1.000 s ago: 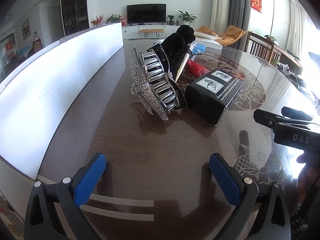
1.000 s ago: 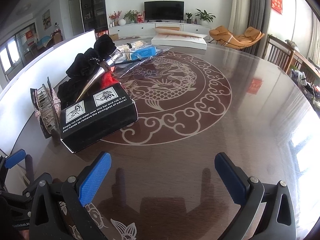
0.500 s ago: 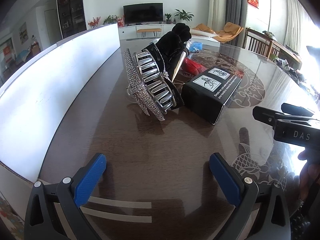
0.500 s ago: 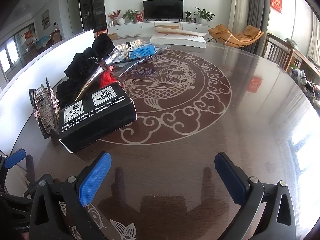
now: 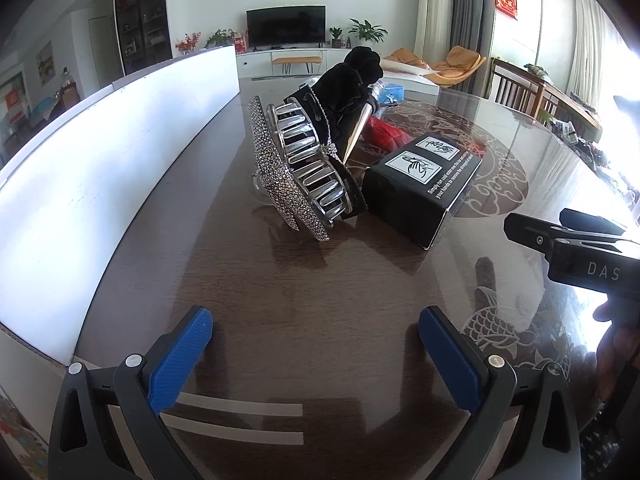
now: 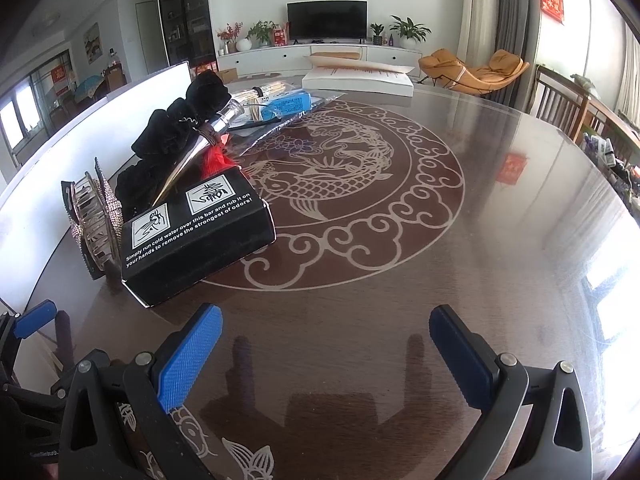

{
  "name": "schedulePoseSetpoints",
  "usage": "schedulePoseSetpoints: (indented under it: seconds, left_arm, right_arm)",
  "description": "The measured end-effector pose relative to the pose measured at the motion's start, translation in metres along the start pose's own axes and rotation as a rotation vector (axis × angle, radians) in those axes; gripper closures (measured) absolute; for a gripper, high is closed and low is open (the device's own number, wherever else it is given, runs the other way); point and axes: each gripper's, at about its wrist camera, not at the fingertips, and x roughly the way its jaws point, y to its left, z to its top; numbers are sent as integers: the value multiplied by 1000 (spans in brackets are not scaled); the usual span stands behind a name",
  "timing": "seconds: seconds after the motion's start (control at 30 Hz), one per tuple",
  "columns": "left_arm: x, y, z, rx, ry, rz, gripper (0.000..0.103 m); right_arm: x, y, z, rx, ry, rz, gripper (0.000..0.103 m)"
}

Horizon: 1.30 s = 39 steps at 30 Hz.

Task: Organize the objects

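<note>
Right in front of us sits the rhinestone hair clip (image 5: 294,172), standing on edge on the dark bench (image 5: 320,300), its silver teeth pointing toward the black box (image 5: 424,184) just beside it. From the right wrist view the clip (image 6: 94,220) peeks out behind the left end of that box (image 6: 196,236), whose top carries white printed lettering and two small pictures. Behind the clip we see a black velvet scrunchie (image 5: 348,84) piled up, with a shiny silver cone (image 6: 196,152) leaning across it and something red (image 6: 214,162) tucked underneath; we can't tell what the red thing is. Farther back lie a blue packet (image 6: 290,105) and a flat white box (image 6: 358,78). A long white board (image 5: 100,152) runs along the bench's left side.

Our left gripper (image 5: 314,354) hovers low over the bench with its blue pads spread wide, holding nothing, aimed at the clip. Our right gripper (image 6: 326,354) is likewise wide apart and holds nothing, near the black box, above the carp pattern (image 6: 332,180) inlaid in the bench.
</note>
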Motion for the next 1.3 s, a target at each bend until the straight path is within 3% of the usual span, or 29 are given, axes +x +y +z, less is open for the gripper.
schedulePoseSetpoints:
  seconds: [0.8,1.3]
  left_arm:
    - [-1,1,-1,-3,-8,-18,0]
    - [-8,2,-10,-21,9,31,0]
  right_arm:
    - [8,1,1,-6,47,-26,0]
    - [5,0,2,4,25,-10,0]
